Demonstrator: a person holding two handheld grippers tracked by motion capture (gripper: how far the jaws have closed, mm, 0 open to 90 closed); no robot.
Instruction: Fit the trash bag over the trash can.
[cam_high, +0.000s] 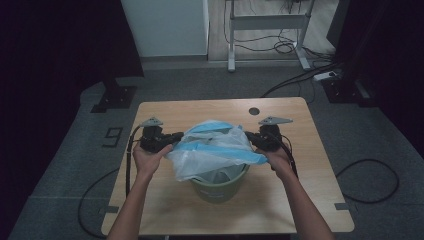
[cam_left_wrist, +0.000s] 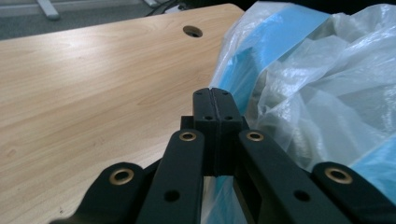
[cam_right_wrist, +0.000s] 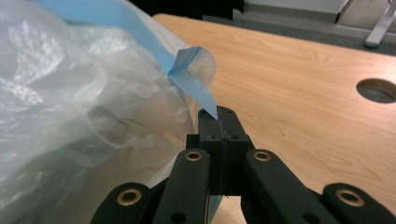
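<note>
- High view: the translucent plastic bag with blue trim (cam_high: 215, 150) sat half-draped over the olive-green round bin (cam_high: 220, 187) at tabletop (cam_high: 165, 200) centre; lining looked unfinished.
- Left gripper view: left hand-held gripper (cam_left_wrist: 215, 105) was clenched on the bag's edge, at 3 o'clock.
- Right gripper view: right hand-held gripper (cam_right_wrist: 223, 123) pinched the blue trim, at 11 o'clock.

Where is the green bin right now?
In the high view the green bin stands at the table's middle, near the person's edge, under the plastic bag stretched between both tools.
</note>
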